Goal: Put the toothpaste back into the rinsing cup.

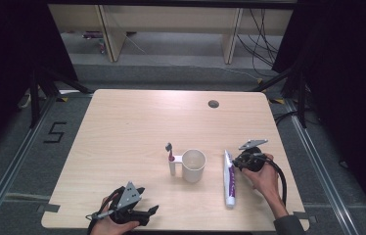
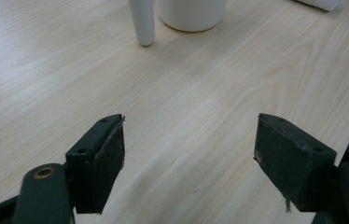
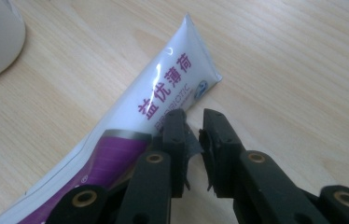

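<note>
Your right gripper (image 3: 193,122), jaws nearly pressed together on nothing, rests beside the toothpaste tube (image 1: 229,181) lying on the bench (image 1: 122,137) right of the cup (image 1: 193,165). Nothing is lifted yet; your left gripper (image 2: 189,154) waits spread

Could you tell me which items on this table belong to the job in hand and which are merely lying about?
In the job:
- toothpaste tube, lying flat beside the right tool, whose jaws are nearly shut with nothing between them

Lying about:
- white cup
- toothbrush, upright in the holder on the cup's side
- left tool, open over bare table
</note>
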Tool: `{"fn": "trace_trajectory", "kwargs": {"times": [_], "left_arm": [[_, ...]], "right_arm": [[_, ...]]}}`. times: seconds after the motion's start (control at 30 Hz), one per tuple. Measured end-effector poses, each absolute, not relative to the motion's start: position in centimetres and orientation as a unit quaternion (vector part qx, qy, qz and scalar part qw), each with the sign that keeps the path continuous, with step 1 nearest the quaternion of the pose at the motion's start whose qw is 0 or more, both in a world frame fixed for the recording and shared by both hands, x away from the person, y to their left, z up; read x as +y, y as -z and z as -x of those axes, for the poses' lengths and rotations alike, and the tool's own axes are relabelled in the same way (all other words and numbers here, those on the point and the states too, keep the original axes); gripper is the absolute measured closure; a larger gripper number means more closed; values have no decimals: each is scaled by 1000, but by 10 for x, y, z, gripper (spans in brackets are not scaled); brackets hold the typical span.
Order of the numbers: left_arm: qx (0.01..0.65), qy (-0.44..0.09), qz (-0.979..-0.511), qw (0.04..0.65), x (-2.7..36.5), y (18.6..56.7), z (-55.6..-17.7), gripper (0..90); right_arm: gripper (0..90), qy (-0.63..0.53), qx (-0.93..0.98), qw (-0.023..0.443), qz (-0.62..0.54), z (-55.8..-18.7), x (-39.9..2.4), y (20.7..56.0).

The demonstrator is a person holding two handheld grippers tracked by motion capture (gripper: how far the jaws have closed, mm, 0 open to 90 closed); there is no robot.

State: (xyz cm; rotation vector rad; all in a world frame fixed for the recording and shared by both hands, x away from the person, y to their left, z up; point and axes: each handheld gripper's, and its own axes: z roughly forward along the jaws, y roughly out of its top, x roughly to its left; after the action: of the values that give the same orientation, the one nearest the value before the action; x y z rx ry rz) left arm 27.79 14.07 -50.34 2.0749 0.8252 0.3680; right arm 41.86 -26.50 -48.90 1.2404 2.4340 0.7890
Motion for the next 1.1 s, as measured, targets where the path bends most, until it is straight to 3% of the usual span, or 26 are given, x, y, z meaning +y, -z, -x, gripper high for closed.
{"fn": "trace_trajectory", "kwargs": {"times": [0.37,0.53,0.87,1.1], "left_arm": [[324,-146,-836,419,142,503,-278,239],[324,-144,-836,419,142,503,-279,239],[324,-148,-835,419,142,503,-278,239],[332,-147,-829,426,141,503,-278,239]], "right_arm": [[707,-275,841,142,-444,-416,-267,479],[538,-289,829,123,-462,-406,-265,470],[324,-273,834,91,-471,-394,-246,461],[328,-248,852,75,-455,-390,-234,463]]}}
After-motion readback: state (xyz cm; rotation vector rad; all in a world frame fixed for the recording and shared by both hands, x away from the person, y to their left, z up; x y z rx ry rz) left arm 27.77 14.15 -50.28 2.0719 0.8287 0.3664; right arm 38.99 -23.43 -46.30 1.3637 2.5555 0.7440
